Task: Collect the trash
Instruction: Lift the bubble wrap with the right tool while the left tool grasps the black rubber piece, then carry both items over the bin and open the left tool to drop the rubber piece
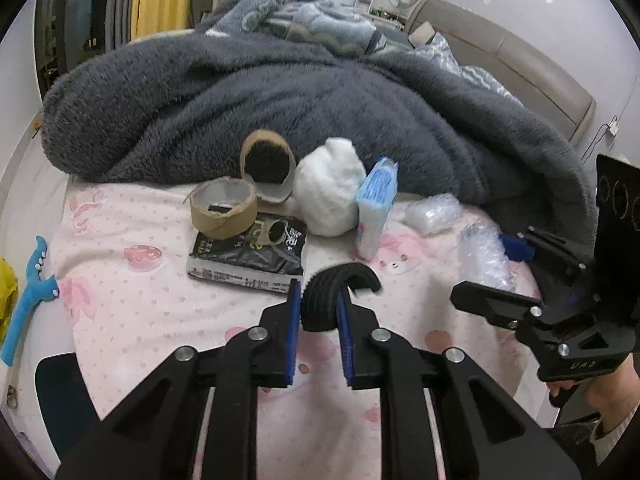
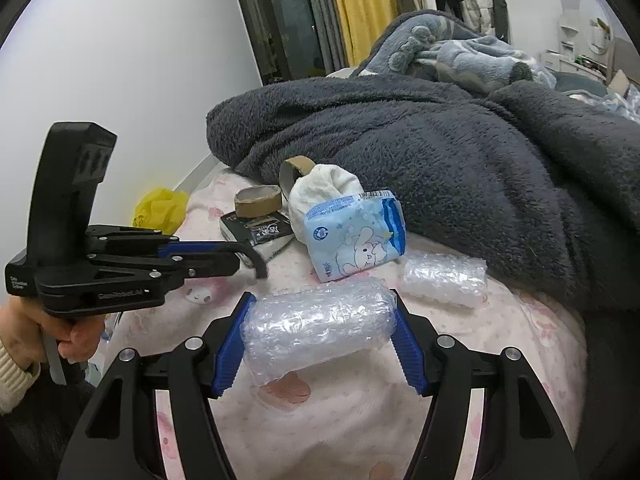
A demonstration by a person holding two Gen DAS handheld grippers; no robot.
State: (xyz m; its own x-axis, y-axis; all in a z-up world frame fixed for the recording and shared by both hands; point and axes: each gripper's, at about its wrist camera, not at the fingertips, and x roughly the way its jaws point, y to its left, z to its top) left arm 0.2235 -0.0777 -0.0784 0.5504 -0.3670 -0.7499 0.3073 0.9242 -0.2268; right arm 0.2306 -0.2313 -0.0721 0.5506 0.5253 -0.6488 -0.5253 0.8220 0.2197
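My left gripper [image 1: 318, 300] is shut on a curved black ribbed strip [image 1: 320, 300] and holds it just above the pink bedsheet; it shows from the side in the right wrist view [image 2: 240, 254]. My right gripper [image 2: 320, 316] is closed around a roll of bubble wrap [image 2: 316, 332], its blue pads against both ends; it also shows in the left wrist view [image 1: 486, 258]. A second bubble wrap bundle [image 2: 444, 278] lies behind it. A blue tissue pack [image 2: 356, 236], a white wad [image 2: 320, 192], two cardboard tape rolls [image 1: 224, 206] and a black packet [image 1: 248, 256] lie further back.
A heaped dark grey fleece blanket [image 1: 300, 100] covers the bed behind the litter. A blue toy [image 1: 28, 292] sits at the left edge of the bed. A yellow bag [image 2: 160, 210] lies beyond the bed's left edge. Hanging clothes and a headboard stand at the back.
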